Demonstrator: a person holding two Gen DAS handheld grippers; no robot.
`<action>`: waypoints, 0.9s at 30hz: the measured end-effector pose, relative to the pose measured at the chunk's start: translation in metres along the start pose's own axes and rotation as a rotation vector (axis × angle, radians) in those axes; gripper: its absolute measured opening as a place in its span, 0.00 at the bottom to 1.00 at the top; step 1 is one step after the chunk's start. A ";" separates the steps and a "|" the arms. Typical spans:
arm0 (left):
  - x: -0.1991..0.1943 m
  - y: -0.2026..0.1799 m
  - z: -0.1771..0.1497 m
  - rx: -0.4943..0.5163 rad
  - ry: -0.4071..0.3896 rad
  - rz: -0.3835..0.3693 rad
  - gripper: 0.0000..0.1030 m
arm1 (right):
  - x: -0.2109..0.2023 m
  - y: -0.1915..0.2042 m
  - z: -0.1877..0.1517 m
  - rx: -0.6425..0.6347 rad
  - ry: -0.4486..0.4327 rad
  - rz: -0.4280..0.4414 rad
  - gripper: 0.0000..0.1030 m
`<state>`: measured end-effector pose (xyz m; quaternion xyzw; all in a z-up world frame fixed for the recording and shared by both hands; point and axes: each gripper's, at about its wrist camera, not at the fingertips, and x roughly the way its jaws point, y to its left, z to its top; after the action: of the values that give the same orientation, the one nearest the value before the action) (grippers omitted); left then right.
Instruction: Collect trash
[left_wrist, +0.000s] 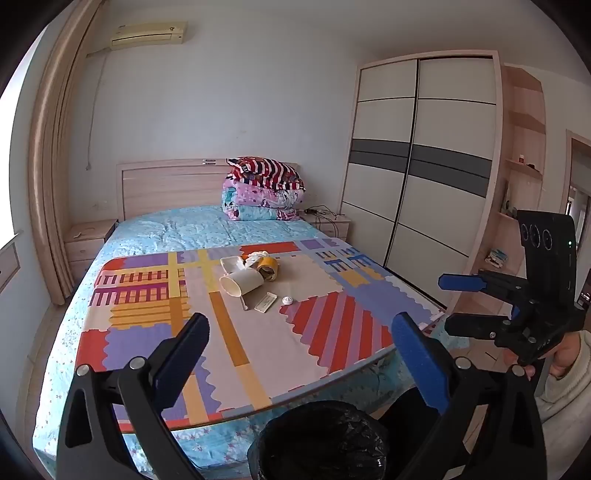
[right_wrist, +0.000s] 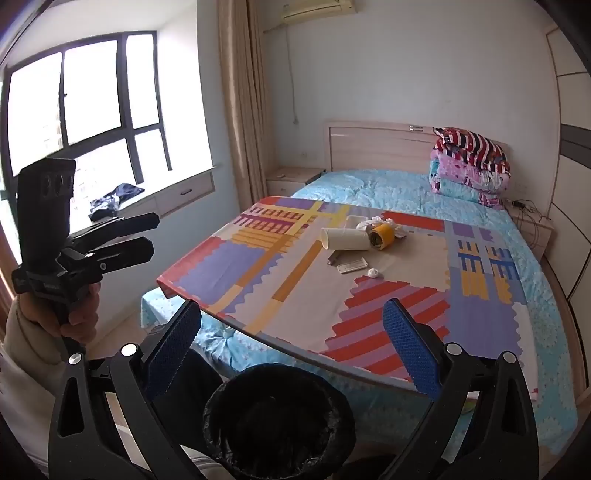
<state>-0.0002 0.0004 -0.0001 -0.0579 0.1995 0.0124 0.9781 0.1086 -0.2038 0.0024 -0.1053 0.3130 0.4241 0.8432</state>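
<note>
Starting point, by the look of it: nothing collected yet. My left gripper (left_wrist: 301, 350) has its blue-padded jaws wide apart with nothing between them; my right gripper (right_wrist: 304, 341) is the same, spread and empty. Both hang off the near edge of the bed, pointed down toward it.

All the trash sits in one cluster near the middle of the colourful patchwork foam mat (left_wrist: 332, 332) that covers the near half of the blue-sheeted bed (left_wrist: 192, 229):
- white paper cup on its side (left_wrist: 242, 282), mouth toward the mat's left edge
- yellow roll of tape (left_wrist: 269, 267), touching the cup on its far right
- white square box or lid (left_wrist: 231, 263) just behind the cup
- crumpled white tissue or wrapper (left_wrist: 256, 256) behind the tape
- flat white sachet (left_wrist: 266, 302) just nearside of the cup
- small white round cap (left_wrist: 287, 300) beside the sachet
- thin stick-like bit (left_wrist: 244, 306) left of the sachet, too small to identify

Black-lined round bin (right_wrist: 277, 417) stands right below my grippers at the near edge. The liner looks dark inside; I can't tell if anything is in it.

My read: every piece is left to do. Everything is well out of reach from here.
</note>
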 end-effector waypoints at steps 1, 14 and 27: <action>0.000 0.000 0.000 -0.002 0.000 0.001 0.92 | 0.000 0.000 0.000 -0.002 -0.001 -0.002 0.97; -0.002 0.004 -0.003 -0.007 0.000 -0.013 0.92 | 0.001 0.001 0.000 -0.016 0.004 -0.004 0.97; -0.002 0.000 -0.001 -0.002 0.000 -0.011 0.92 | 0.000 0.000 0.001 -0.016 0.000 -0.001 0.97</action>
<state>-0.0024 -0.0001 -0.0003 -0.0601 0.1990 0.0071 0.9781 0.1096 -0.2033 0.0033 -0.1122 0.3095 0.4261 0.8426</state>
